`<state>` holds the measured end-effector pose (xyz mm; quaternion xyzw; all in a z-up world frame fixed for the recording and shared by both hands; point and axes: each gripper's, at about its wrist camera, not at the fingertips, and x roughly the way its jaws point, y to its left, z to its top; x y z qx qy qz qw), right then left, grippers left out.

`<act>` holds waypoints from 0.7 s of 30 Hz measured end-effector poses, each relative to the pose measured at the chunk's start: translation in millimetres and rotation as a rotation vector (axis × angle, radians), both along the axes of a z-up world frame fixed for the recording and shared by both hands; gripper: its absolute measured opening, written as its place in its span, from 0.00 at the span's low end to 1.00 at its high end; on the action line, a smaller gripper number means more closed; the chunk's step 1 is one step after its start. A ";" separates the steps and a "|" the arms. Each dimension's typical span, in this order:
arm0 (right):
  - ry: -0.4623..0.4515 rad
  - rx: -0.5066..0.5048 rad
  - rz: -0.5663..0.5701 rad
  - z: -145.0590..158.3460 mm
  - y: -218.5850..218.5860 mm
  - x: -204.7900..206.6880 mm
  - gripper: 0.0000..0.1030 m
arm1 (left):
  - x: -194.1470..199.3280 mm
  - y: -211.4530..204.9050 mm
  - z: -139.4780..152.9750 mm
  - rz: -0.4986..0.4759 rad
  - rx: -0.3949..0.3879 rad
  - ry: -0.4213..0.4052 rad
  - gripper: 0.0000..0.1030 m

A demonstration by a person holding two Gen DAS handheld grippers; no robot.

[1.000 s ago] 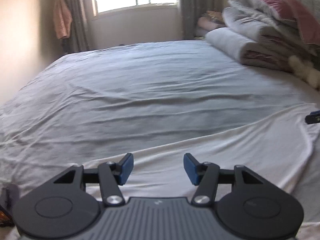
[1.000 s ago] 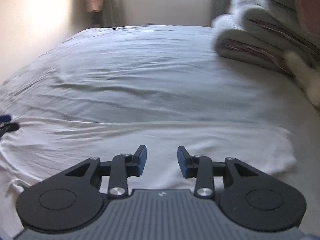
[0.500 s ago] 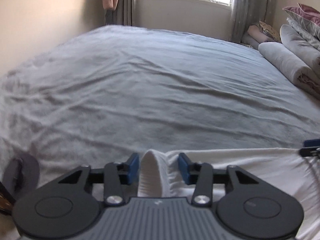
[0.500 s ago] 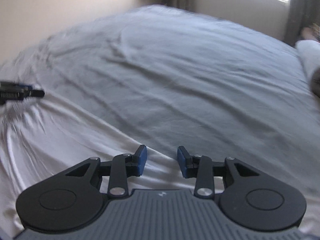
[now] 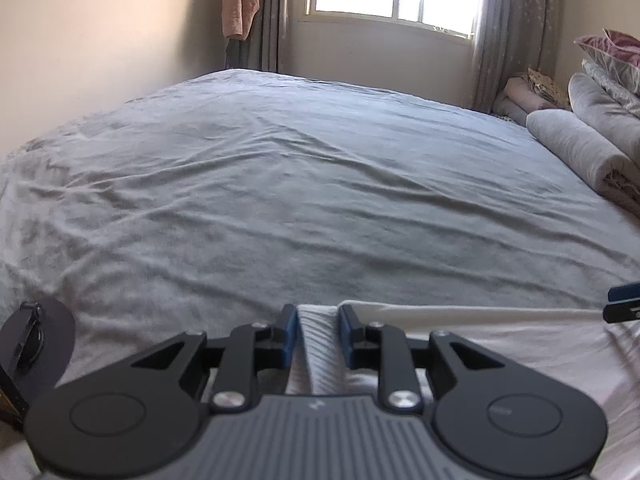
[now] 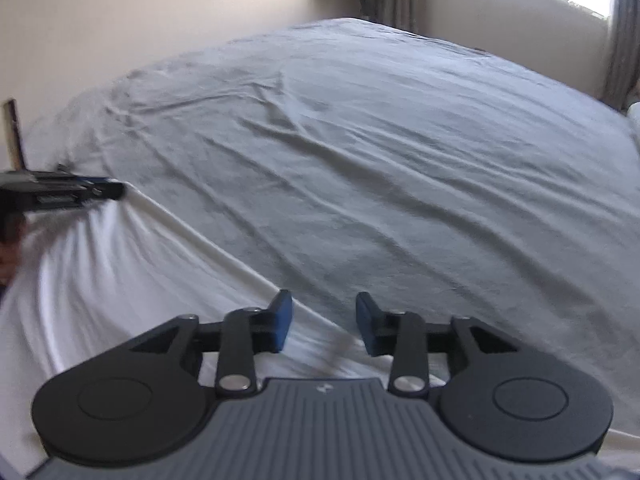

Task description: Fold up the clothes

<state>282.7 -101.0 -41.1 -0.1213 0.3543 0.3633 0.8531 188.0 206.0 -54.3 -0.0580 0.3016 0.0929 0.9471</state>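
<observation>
Two grippers are being held low-centre over a white garment [image 5: 500,344]: left gripper [image 5: 318,330] is closing w/ a fold between the pads; right gripper [image 6: 324,320] is opening, nothing pinched.

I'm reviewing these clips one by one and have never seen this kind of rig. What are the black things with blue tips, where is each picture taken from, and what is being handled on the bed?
There is no robot here. A person holds a pair of tongs in each hand, and a wide-angle camera on each one looks forward along its two blue-tipped fingers.

One picture looks out from the left tongs, the other from the right tongs. Each pair also shows at the edge of the other's picture.

Both look across a bed with a grey sheet. A white garment lies spread on its near side. Rolled blankets are stacked at the bed's right.

The left tongs are closing, with a raised fold of the garment's edge between the fingers. The right tongs are opening over the garment's edge; nothing is pinched between them yet.
</observation>
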 end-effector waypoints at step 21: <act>-0.161 -0.049 -0.156 5.4 11.4 -27.9 0.34 | -5.5 -13.7 8.6 0.082 0.060 0.006 0.60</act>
